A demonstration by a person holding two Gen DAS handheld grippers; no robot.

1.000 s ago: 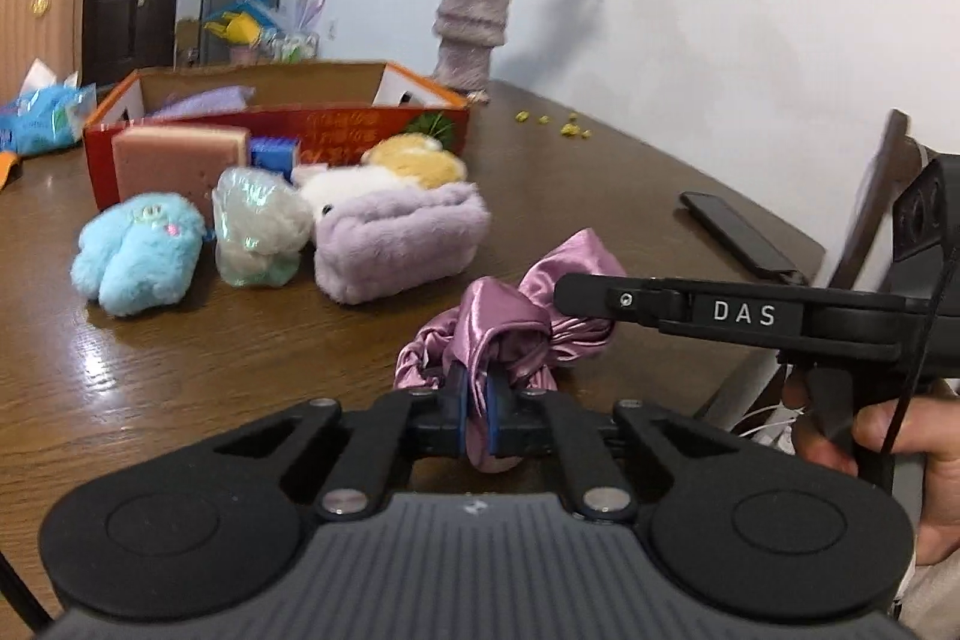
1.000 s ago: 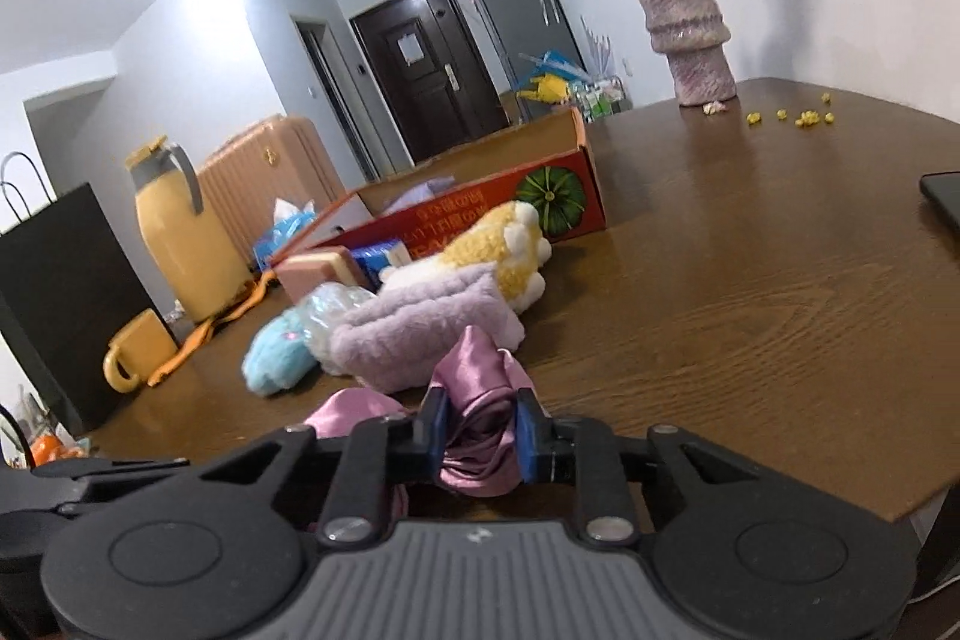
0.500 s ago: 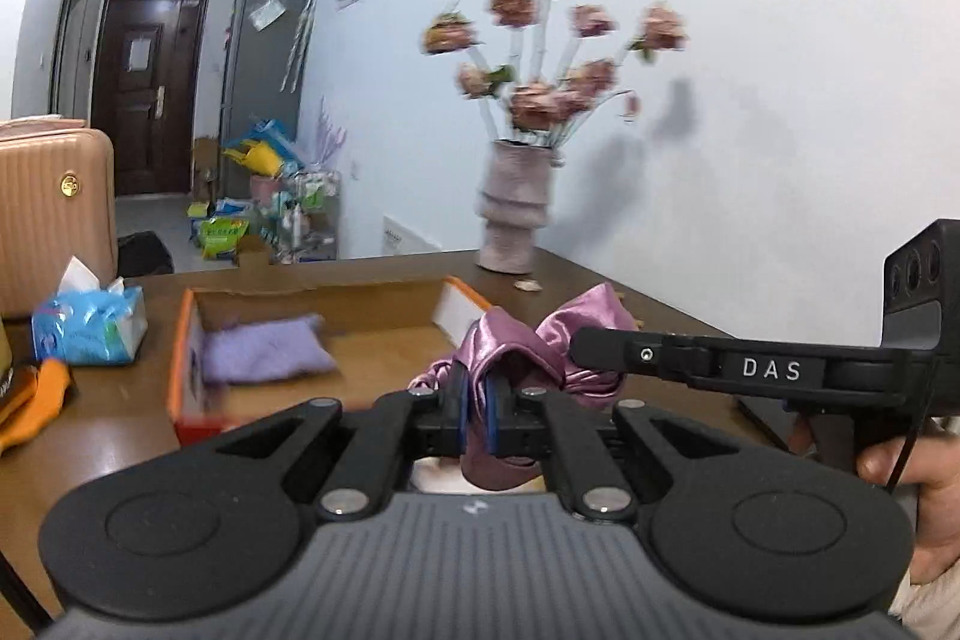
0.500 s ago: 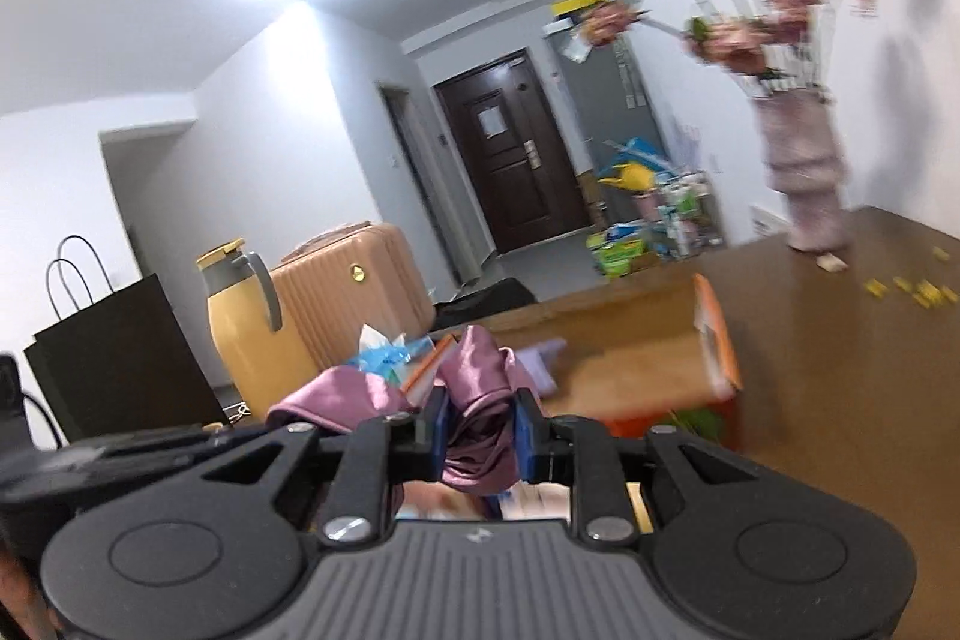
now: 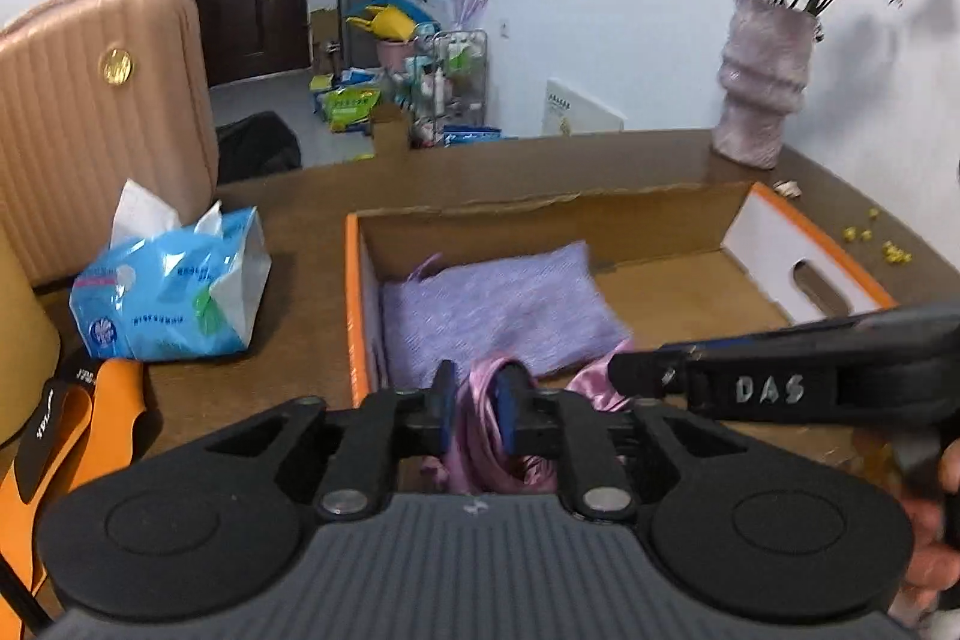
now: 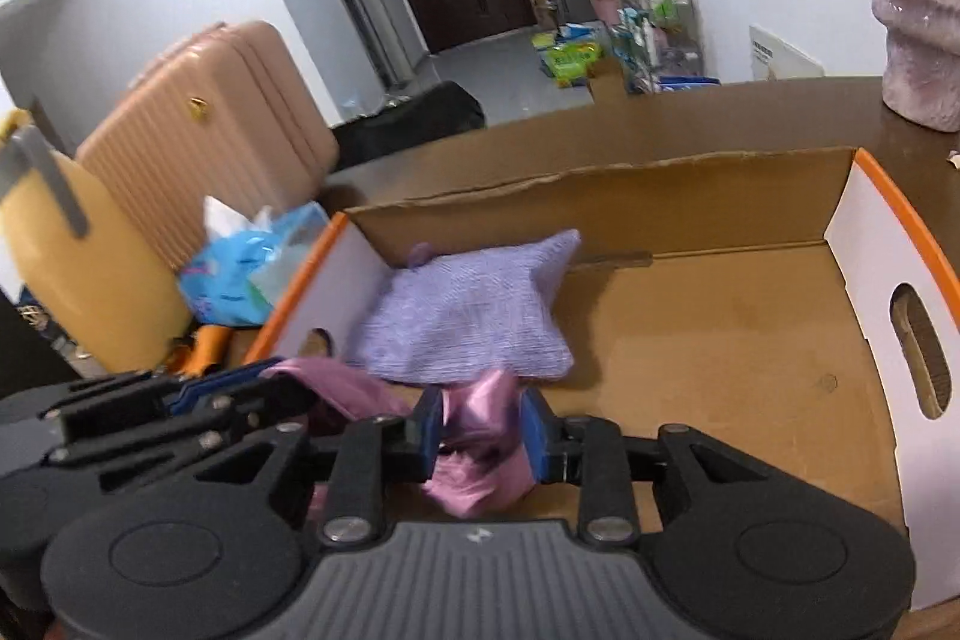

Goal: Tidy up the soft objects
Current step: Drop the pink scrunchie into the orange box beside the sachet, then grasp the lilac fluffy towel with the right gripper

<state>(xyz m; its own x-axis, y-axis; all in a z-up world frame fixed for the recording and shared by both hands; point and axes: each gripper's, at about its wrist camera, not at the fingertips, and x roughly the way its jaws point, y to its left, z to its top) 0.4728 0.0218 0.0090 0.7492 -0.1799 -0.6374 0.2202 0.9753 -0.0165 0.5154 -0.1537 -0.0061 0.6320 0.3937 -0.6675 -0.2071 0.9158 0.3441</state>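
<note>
Both grippers hold one pink satin cloth (image 5: 480, 418) over the near end of an open cardboard box with orange rims (image 5: 660, 292). My left gripper (image 5: 477, 409) is shut on one part of it. My right gripper (image 6: 483, 427) is shut on another part of the pink satin cloth (image 6: 480, 466), and it reaches in from the right in the left wrist view (image 5: 780, 388). A purple knitted cloth (image 6: 468, 316) lies flat inside the box (image 6: 720, 328) at its back left, also seen in the left wrist view (image 5: 498, 310).
A blue tissue pack (image 5: 168, 286) lies on the wooden table (image 5: 300, 292) left of the box. A pink suitcase (image 5: 96, 112) stands behind it. A yellow jug (image 6: 72, 268) and orange strap (image 5: 72, 436) are at far left. A vase with dried flowers (image 5: 762, 100) stands at back right.
Both grippers carried the pink cloth up off the table and forward over the box, then tilted down so the box interior now fills the view. The plush toys have left the view.
</note>
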